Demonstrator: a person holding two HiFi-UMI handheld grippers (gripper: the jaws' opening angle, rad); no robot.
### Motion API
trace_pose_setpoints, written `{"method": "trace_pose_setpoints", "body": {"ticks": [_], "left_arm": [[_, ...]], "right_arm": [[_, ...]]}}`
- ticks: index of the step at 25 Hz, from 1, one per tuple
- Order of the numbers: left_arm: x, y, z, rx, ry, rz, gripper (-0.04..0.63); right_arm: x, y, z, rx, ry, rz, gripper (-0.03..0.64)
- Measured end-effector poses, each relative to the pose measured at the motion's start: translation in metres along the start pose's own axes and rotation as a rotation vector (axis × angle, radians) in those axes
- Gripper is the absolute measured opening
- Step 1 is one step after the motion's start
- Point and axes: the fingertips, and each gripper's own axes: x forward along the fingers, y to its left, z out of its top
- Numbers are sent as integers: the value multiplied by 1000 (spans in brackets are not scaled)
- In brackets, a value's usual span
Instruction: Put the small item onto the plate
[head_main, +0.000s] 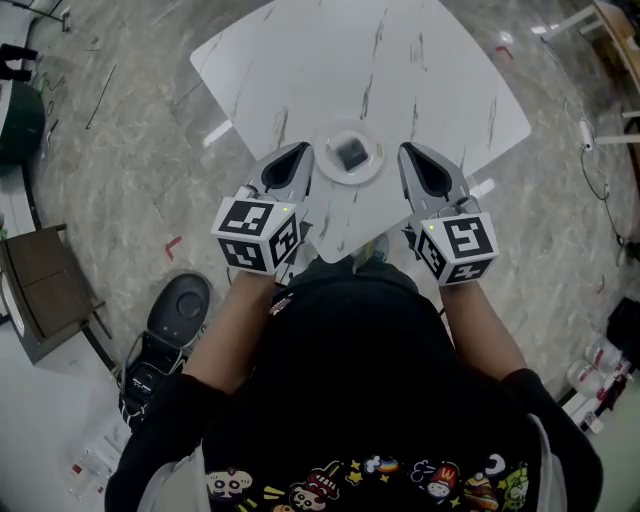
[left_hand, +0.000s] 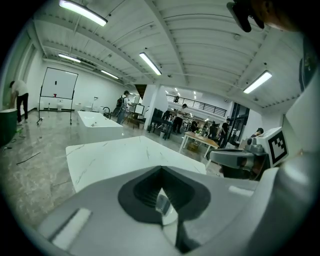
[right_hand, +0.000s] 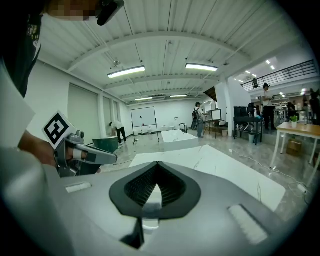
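Observation:
A small dark square item (head_main: 350, 151) lies in the middle of a round white plate (head_main: 373, 171) near the front edge of the white marble table (head_main: 420, 70). My left gripper (head_main: 301, 151) hovers just left of the plate, jaws shut with nothing in them. My right gripper (head_main: 406, 150) hovers just right of it, likewise shut and holding nothing. In the left gripper view the closed jaws (left_hand: 160, 168) point over the table top, with the right gripper (left_hand: 240, 159) beside them. The right gripper view shows its own closed jaws (right_hand: 157, 164) and the left gripper (right_hand: 85, 155) at its left.
The table's near edge is right at my body. On the floor to the left are a brown box (head_main: 45, 290), a black round device (head_main: 180, 305) and a green bin (head_main: 20, 120). Cables and boxes lie at the right. People and tables stand far off in the hall.

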Motion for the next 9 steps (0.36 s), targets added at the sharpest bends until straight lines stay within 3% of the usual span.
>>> {"method": "trace_pose_setpoints", "body": {"ticks": [9], "left_arm": [[2,7,-8,-12,14,-3,1]], "right_arm": [[4,-5,-3,0,17,-11,21]]}}
